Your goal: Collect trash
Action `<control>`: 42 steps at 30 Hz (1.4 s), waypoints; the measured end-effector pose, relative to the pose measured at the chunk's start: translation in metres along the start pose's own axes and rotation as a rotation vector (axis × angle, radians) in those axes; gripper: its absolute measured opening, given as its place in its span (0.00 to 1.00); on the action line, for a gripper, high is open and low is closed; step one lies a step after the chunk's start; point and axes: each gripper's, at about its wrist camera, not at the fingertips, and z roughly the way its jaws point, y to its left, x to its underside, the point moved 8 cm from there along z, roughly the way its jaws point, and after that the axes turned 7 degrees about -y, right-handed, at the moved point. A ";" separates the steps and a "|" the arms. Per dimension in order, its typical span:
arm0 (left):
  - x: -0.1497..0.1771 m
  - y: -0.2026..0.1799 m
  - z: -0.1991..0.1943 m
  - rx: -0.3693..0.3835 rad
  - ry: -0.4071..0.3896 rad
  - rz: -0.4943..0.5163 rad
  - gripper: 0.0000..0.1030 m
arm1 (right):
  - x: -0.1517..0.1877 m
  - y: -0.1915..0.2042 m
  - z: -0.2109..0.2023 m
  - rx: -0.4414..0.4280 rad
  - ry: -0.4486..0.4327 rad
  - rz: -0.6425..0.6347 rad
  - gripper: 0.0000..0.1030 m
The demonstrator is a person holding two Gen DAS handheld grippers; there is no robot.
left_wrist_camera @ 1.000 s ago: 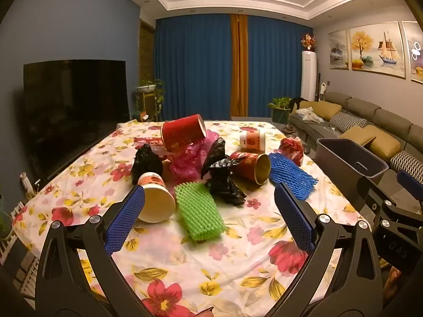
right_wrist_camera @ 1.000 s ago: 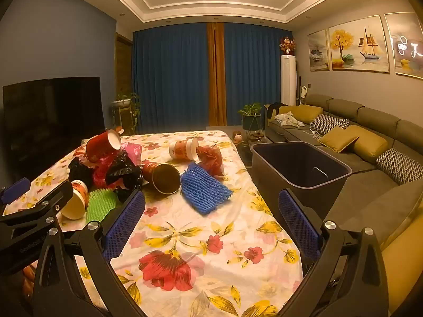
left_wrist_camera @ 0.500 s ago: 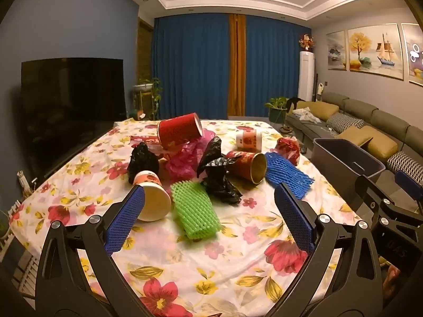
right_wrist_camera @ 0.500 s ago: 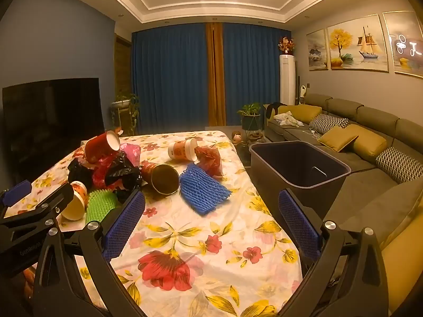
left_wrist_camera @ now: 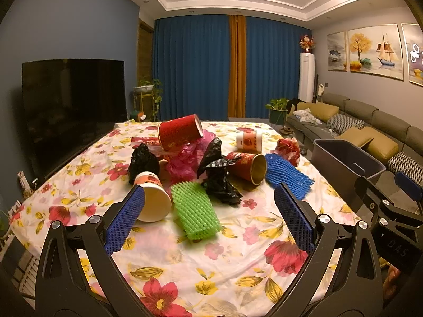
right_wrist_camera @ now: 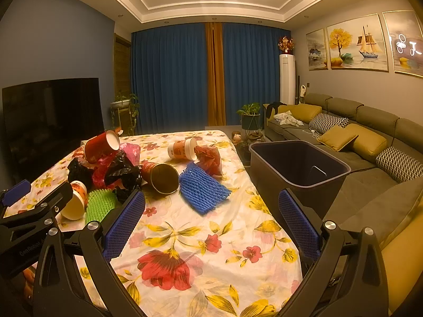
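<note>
Trash is lying heaped on the floral tablecloth [left_wrist_camera: 164, 253] ahead of both grippers. Left gripper [left_wrist_camera: 208, 219] is hovering with fingers spread wide, holding nothing, with the green foam net [left_wrist_camera: 194, 212] and a tipped paper cup [left_wrist_camera: 153, 200] lying just beyond. Right gripper [right_wrist_camera: 211, 222] is hovering spread and empty too, the blue foam net [right_wrist_camera: 202, 189] lying ahead and the dark bin [right_wrist_camera: 298, 166] standing just beside the table's right edge.

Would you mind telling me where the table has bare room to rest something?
Bare cloth lies between the green foam net and both grippers, and between the blue foam net and the bin. The cups and bags behind are crowded.
</note>
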 end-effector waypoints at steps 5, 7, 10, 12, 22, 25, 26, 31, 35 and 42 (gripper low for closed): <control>0.000 0.000 0.000 -0.006 -0.001 0.000 0.94 | 0.001 -0.001 0.000 -0.002 0.002 0.001 0.95; 0.000 0.001 0.000 -0.007 -0.003 0.000 0.94 | 0.001 -0.001 0.000 -0.001 0.002 0.001 0.95; 0.000 0.001 0.000 -0.007 -0.002 0.000 0.94 | 0.001 -0.001 0.001 -0.001 0.001 0.001 0.95; 0.000 0.001 0.000 -0.006 -0.002 0.000 0.94 | 0.002 -0.001 0.001 -0.002 0.002 0.002 0.95; 0.000 0.001 0.000 -0.006 -0.002 0.001 0.94 | 0.003 -0.001 0.002 -0.001 0.002 0.002 0.95; 0.000 0.001 0.000 -0.006 -0.002 0.001 0.94 | 0.003 -0.002 0.002 -0.003 0.003 0.004 0.95; 0.000 0.001 0.000 -0.006 -0.003 0.000 0.94 | 0.003 -0.002 0.001 0.000 0.003 0.002 0.95; 0.000 0.001 0.000 -0.007 -0.002 -0.001 0.94 | 0.002 -0.002 0.001 -0.001 0.002 0.002 0.95; 0.000 0.001 0.000 -0.006 -0.002 0.000 0.94 | 0.002 -0.002 0.001 0.000 0.003 0.002 0.95; 0.000 0.001 0.000 -0.007 -0.003 0.000 0.94 | 0.003 -0.002 0.001 -0.001 0.003 0.002 0.95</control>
